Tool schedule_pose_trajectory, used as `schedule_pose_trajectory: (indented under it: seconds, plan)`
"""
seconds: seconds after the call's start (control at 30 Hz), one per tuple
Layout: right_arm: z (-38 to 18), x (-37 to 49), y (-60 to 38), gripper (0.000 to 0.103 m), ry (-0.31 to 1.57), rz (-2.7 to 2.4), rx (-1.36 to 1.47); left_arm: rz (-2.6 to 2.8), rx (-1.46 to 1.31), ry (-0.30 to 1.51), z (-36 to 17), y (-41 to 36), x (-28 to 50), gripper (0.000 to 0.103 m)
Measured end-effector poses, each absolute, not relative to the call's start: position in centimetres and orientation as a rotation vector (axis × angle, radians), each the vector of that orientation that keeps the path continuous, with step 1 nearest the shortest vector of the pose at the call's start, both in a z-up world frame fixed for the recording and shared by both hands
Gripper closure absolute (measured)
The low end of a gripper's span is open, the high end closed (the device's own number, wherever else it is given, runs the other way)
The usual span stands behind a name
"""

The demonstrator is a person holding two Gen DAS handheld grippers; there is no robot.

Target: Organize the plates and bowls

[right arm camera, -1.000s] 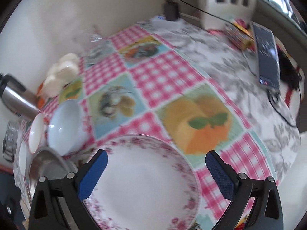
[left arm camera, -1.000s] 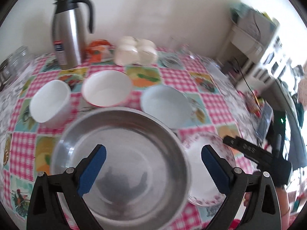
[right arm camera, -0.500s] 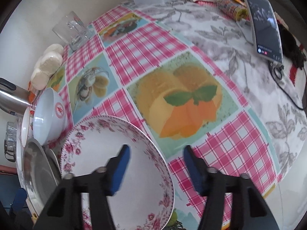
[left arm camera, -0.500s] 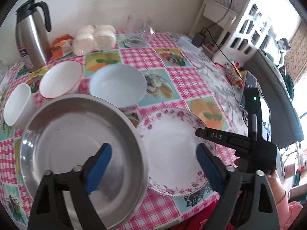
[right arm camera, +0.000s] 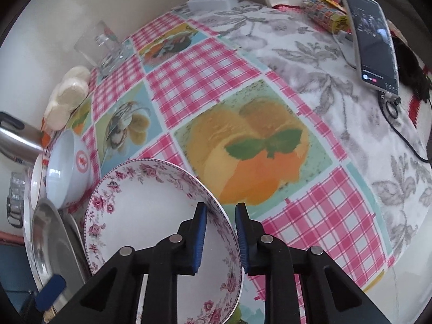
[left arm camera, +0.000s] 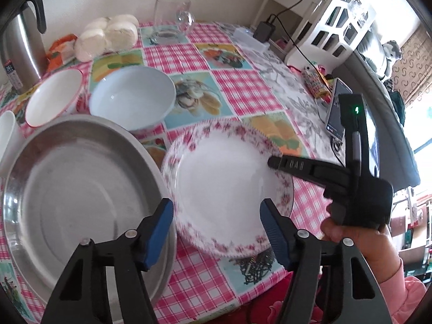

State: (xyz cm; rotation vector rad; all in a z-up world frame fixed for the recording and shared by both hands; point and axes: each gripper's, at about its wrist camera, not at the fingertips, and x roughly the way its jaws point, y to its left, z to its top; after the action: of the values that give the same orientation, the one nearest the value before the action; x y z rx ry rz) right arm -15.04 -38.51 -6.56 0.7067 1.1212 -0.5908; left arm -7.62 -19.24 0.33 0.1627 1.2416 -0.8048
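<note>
Flowered plate [right arm camera: 151, 216] on the counter [right arm camera: 310, 216], just right of the steel pan [left arm camera: 81, 189]. Right gripper [right arm camera: 220, 216] nearer, astride its right rim, fingers closing, nearly pinching it. Left gripper [left arm camera: 216, 221] above the plate's near-left edge, fingers half open and closing, touching nothing. Blue bowl [left arm camera: 132, 100] behind.

Open tablecloth [right arm camera: 243, 145] is seen at centre frame; passage at left is blocked by bowls [right arm camera: 67, 172], steel basin [right arm camera: 51, 243] and flask [right arm camera: 19, 140], at upper right by a phone [right arm camera: 375, 35] and cable [right arm camera: 405, 135].
</note>
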Motion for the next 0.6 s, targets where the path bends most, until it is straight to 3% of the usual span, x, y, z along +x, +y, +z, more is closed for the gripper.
schedule_pose_trajectory:
  seconds: [0.33, 0.6]
  plan:
    - [-6.4, -16.2, -40.2, 0.08, 1.102, -0.686, 0.726, -0.761, 0.239, 1.353, -2.1, -21.3, -8.1, 0.057]
    - [-6.6, -15.9, -40.4, 0.08, 1.095, -0.682, 0.725, -0.684, 0.306, 1.386, -3.8, -22.6, -7.4, 0.062]
